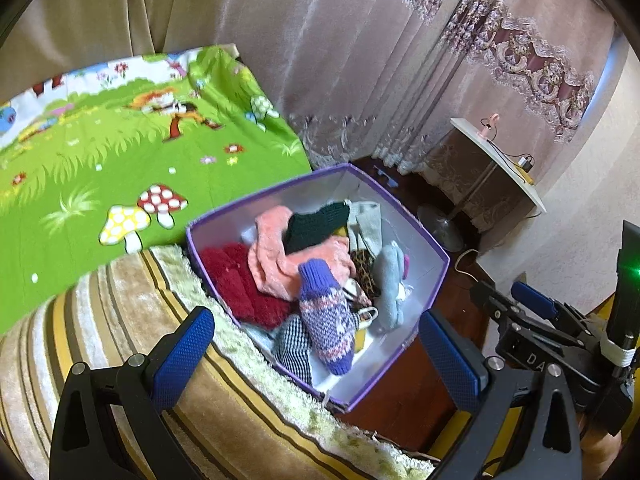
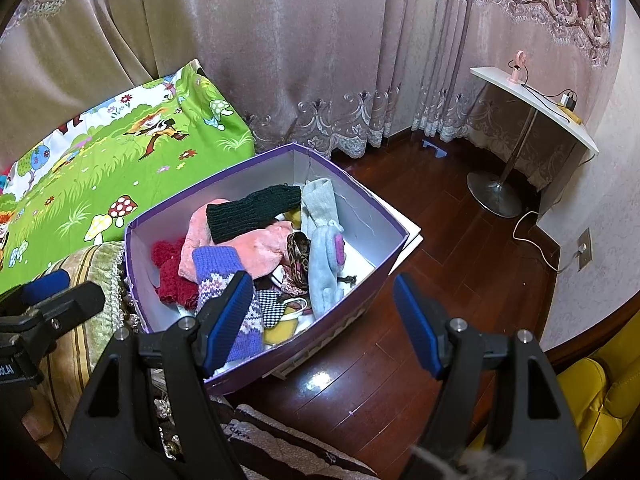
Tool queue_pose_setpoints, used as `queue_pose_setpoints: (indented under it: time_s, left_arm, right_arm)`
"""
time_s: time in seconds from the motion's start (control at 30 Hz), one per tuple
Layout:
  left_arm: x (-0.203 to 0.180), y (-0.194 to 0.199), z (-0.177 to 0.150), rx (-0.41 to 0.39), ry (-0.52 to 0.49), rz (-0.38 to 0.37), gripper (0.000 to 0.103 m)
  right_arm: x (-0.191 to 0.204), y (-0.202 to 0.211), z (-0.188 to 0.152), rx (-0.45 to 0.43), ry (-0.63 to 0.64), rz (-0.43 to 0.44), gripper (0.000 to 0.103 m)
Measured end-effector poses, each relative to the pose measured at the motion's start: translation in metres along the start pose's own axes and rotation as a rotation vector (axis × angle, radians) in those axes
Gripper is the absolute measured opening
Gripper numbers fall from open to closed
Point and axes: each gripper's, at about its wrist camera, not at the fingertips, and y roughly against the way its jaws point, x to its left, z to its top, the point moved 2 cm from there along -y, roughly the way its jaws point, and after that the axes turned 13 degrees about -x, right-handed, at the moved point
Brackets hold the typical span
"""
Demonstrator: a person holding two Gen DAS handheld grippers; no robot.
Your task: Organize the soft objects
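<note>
So both grippers are just hovering with nothing in them. The left gripper (image 1: pixel 320 354) has its fingers spread wide, and the purple box (image 1: pixel 436 254) sits right ahead between them, parked on the wood floor against the striped rug (image 1: pixel 120 320). The right gripper (image 2: pixel 324 320) is wide too, above the box's near corner. Inside the box: a purple knit sock (image 1: pixel 326 320) closest to the fingers, a pink fuzzy piece (image 2: pixel 256 246), a dark green knit (image 2: pixel 252 210), something red (image 1: pixel 236 280).
</note>
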Motion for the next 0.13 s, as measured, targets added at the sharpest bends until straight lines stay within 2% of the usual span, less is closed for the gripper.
queue_pose_setpoints:
  time_s: [0.13]
  left_arm:
    - [-0.0028, -0.0051, 0.0035, 0.015, 0.012, -0.038, 0.103]
  right_arm:
    - [-0.0013, -0.0009, -0.0011, 0.008, -0.006, 0.001, 0.076]
